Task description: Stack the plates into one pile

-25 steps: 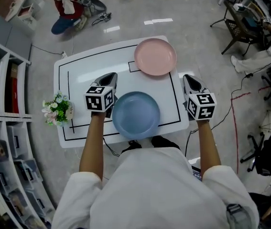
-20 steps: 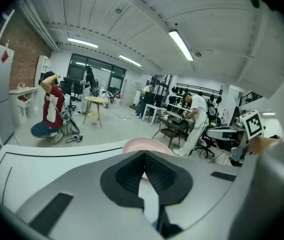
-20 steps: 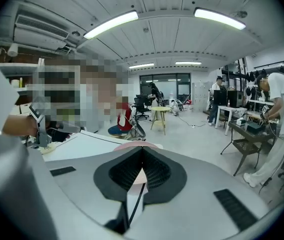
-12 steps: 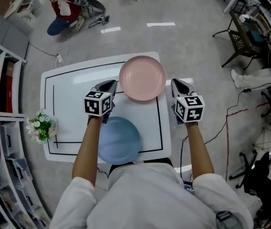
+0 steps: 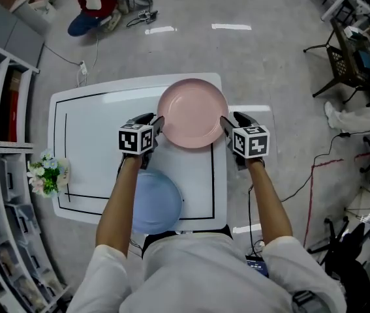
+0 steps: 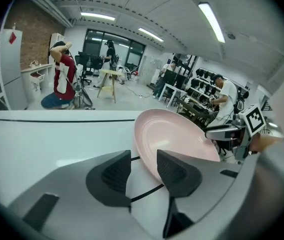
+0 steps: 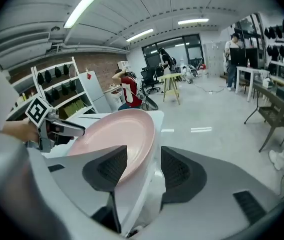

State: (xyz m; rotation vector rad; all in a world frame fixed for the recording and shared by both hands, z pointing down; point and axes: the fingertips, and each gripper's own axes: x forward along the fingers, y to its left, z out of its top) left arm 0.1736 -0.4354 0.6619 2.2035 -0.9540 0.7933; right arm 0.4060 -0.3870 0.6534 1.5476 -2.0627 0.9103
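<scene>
My left gripper [image 5: 158, 123] and right gripper [image 5: 226, 124], jaws just opened, are straddling the rims of the round pink plastic plate [image 5: 192, 113] unclamped; closing unevenly risks tipping it.

A round, shallow pink plate [image 5: 192, 113] lay face up near the table's [image 5: 93, 129] far right corner. A matching blue plate [image 5: 162, 204] lay at the near edge, apart.

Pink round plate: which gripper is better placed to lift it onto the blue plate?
Probably the right gripper, slightly. Both grippers' fingers have just been opening and straddle the rim of the pink round plate, but the rim sits deeper between the right fingers than in the left gripper.
</scene>
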